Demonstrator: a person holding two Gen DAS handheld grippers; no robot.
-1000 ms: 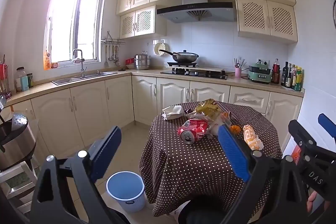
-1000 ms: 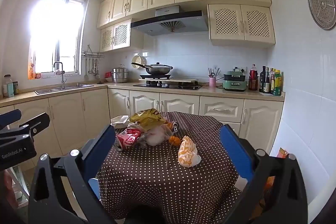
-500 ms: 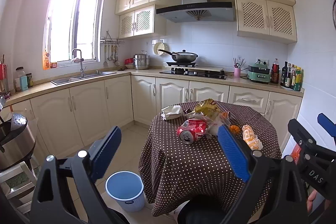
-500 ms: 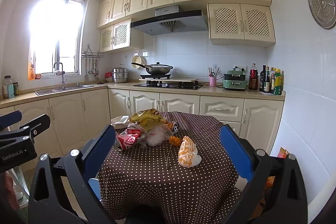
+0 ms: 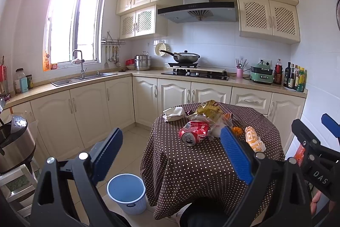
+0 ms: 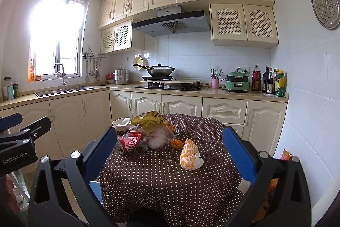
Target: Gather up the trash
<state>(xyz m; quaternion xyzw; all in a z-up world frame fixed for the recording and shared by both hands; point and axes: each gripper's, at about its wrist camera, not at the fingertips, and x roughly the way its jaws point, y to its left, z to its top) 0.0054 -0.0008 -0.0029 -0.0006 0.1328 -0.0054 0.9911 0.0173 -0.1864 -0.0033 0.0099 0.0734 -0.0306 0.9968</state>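
Observation:
Trash lies on a round table with a brown dotted cloth (image 5: 201, 165) (image 6: 161, 182): a crushed red can (image 5: 194, 133) (image 6: 128, 142), a yellow snack bag (image 5: 209, 109) (image 6: 149, 119), a clear plastic bag (image 6: 158, 138), a crumpled white paper (image 5: 173, 114) (image 6: 121, 121), an orange peel (image 5: 237, 130) (image 6: 177, 142), a thin stick (image 6: 171, 157) and an orange-and-white wrapper (image 5: 252, 138) (image 6: 190, 155). A blue bin (image 5: 127, 192) stands on the floor left of the table. My left gripper (image 5: 171, 154) and right gripper (image 6: 170, 152) are both open, held short of the table, with nothing between the fingers.
Cream cabinets and a counter run along the back and left walls, with a sink (image 5: 82, 78), a stove with a pan (image 5: 186, 57) and bottles (image 5: 294, 78). A rice cooker (image 5: 12, 142) stands at the far left. Tiled floor lies between table and cabinets.
Both views have shifted only slightly; the table sits a touch lower and nearer in frame. Both grippers stay open and nothing on the table has moved.

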